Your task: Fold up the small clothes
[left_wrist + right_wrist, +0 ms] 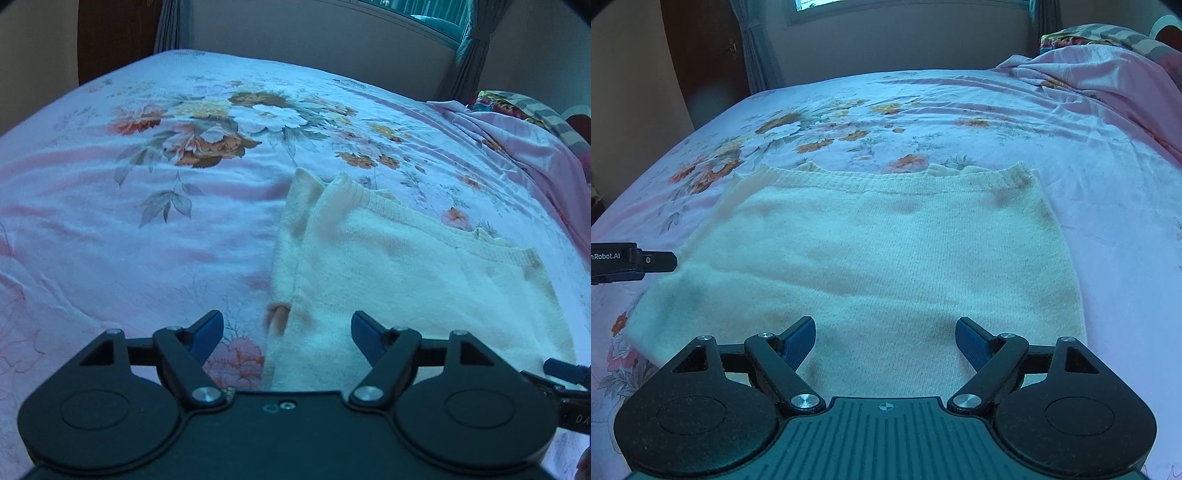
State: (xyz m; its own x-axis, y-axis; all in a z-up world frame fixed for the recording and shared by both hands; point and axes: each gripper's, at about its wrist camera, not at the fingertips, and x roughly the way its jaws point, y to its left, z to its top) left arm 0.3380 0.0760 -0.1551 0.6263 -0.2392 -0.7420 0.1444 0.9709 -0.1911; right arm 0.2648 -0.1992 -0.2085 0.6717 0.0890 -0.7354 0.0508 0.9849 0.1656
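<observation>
A cream knitted garment (406, 266) lies flat on the flowered pink bedsheet (129, 229), its ribbed edge (886, 181) on the far side. My left gripper (286, 325) hangs open over the garment's left border, nothing between its blue pads. In the right wrist view the garment (871, 243) fills the middle, and my right gripper (885, 326) stands open just above its near part, holding nothing. The left gripper (635, 262) shows at that view's left edge, beside the cloth. A tip of the right gripper (565, 373) shows at the lower right of the left wrist view.
The bedsheet (960, 110) stretches far beyond the garment. A crumpled pink blanket (1089, 77) and a colourful pillow (1108, 37) lie at the right. A pale wall with curtains (757, 55), a window and a dark door (701, 55) stand behind the bed.
</observation>
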